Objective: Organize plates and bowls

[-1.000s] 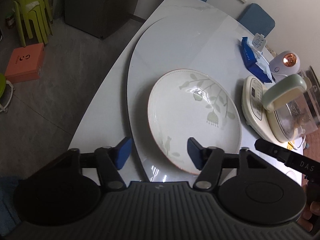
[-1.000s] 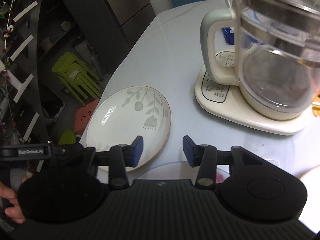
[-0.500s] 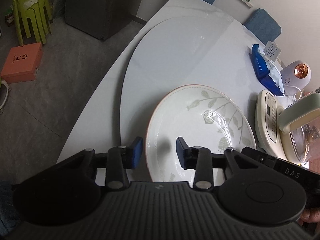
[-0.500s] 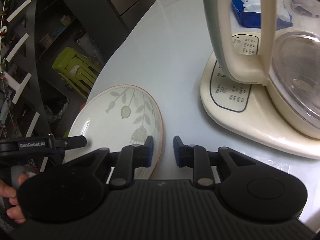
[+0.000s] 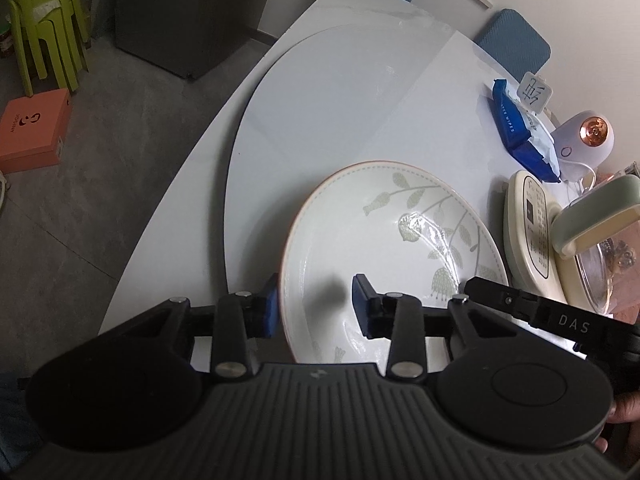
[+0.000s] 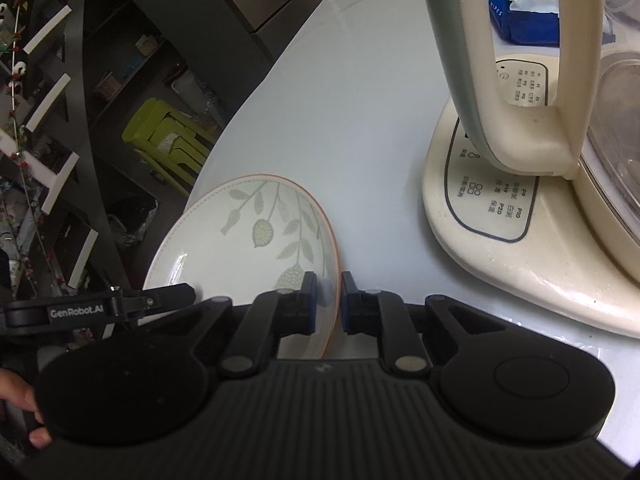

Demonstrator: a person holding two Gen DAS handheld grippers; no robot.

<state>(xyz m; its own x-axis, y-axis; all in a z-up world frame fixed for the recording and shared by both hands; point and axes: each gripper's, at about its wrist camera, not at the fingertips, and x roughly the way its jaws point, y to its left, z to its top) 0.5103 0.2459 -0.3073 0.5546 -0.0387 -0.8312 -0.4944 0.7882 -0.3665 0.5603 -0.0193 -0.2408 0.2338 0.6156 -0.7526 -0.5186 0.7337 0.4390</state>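
At the bottom of both wrist views, the ribbed black gripper body fills the frame. Left gripper (image 5: 316,312): the jaws stand apart and straddle the near rim of the plate (image 5: 400,240); one blue pad lies outside the rim at lower centre-left, the other sits over the plate's inner surface. Whether the pads touch the plate cannot be told. Right gripper (image 6: 328,304): the jaws are drawn close together, one pad on each side of the plate (image 6: 248,240) edge at lower centre of the frame; the gap is narrow and contact with the rim appears likely but cannot be confirmed.

The plate is white with a thin orange rim line and a pale green leaf pattern. It rests on the white table (image 5: 340,92), at the near edge, centre-right in the left wrist view and centre-left in the right wrist view.

Just beside the plate, at the right of both frames, stands a cream kettle base (image 6: 480,216) carrying a glass kettle (image 6: 616,128) with a cream handle. Farther up the right side lie a blue wipes pack (image 5: 520,128) and a small white device (image 5: 588,136) with a copper disc.

Beyond the table, at upper left of the left wrist view, green stools (image 5: 44,20) are stacked on the grey floor, with an orange box (image 5: 34,130) below them.
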